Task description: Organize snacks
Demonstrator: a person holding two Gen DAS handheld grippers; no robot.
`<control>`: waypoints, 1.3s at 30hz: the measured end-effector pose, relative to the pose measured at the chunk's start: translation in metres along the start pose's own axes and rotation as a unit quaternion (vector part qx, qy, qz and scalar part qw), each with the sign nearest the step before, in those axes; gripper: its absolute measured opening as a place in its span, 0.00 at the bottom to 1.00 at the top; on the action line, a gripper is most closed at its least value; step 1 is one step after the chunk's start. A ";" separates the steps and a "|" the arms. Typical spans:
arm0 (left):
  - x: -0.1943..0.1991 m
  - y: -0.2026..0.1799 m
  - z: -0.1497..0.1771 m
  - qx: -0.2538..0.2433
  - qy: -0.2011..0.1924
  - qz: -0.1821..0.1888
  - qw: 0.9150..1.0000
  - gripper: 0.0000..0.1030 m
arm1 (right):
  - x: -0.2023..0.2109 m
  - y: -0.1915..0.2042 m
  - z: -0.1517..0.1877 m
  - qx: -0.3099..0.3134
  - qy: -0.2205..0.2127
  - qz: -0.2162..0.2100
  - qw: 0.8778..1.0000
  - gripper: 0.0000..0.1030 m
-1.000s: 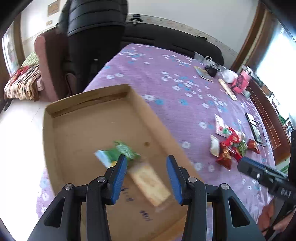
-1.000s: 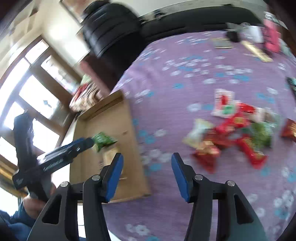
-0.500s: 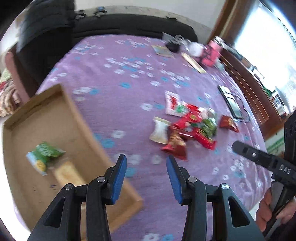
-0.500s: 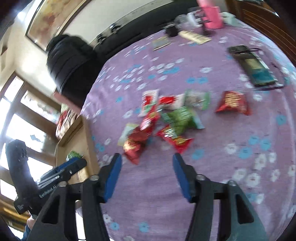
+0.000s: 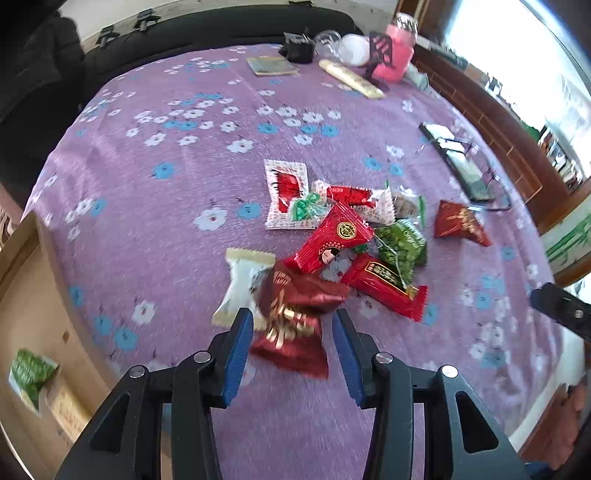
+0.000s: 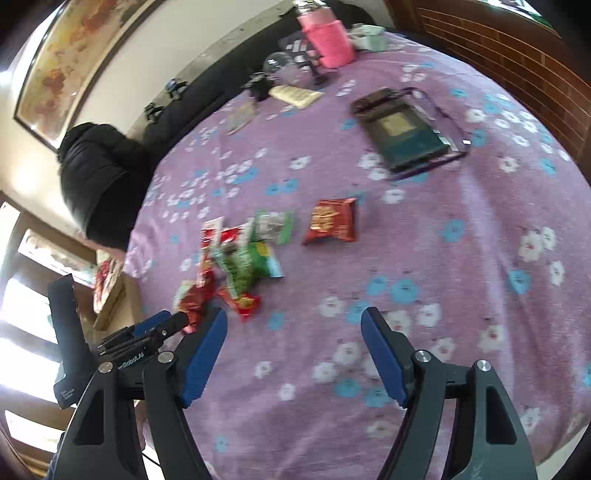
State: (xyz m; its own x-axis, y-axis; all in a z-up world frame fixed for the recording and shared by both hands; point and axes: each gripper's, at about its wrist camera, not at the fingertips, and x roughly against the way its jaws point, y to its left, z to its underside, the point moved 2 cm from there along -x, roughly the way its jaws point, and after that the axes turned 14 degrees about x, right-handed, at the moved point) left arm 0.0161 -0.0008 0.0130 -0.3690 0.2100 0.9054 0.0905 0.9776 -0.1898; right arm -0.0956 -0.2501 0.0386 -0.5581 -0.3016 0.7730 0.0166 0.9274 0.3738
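Note:
A pile of red, green and white snack packets (image 5: 343,236) lies on the purple flowered cloth (image 5: 166,155). My left gripper (image 5: 291,325) is open, its blue pads on either side of a dark red packet (image 5: 291,332) at the pile's near edge. A cardboard box (image 5: 33,314) at the left holds a green packet (image 5: 29,373) and a tan one. My right gripper (image 6: 293,325) is open and empty above the cloth, right of the pile (image 6: 240,266). A lone red packet (image 6: 330,221) lies apart. The left gripper's tip (image 6: 166,325) shows at the pile.
A phone in a clear case (image 5: 461,166) lies at the right. A pink cup (image 5: 395,55), a long pale packet (image 5: 351,79), a booklet (image 5: 271,65) and small items stand at the far edge. A black sofa (image 5: 221,29) runs behind. The wooden edge (image 5: 517,147) is right.
My left gripper swung right from over the box to the snack pile and now straddles the dark red packet. My right gripper moved right, away from the pile.

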 end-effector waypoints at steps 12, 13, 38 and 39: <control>-0.012 -0.009 0.015 0.000 -0.019 -0.032 0.999 0.34 | -0.009 -0.019 -0.027 0.060 0.002 0.055 0.997 0.72; -0.009 -0.009 0.021 0.000 -0.018 -0.030 0.999 0.34 | -0.013 -0.017 -0.038 0.085 0.008 0.060 0.995 0.72; -0.004 -0.005 0.035 0.000 -0.014 -0.030 0.999 0.34 | -0.095 0.010 -0.055 0.222 0.124 0.061 0.965 0.70; -0.005 -0.005 0.035 -0.002 -0.017 -0.030 0.999 0.34 | -0.095 0.008 -0.056 0.215 0.121 0.057 0.967 0.68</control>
State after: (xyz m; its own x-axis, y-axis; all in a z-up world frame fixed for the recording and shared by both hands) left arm -0.0146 -0.0061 -0.0037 -0.4057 0.1506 0.9015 0.0704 0.9885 -0.1335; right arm 0.0042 -0.2259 -0.0032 -0.3612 -0.1871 0.9135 -0.3087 0.9484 0.0722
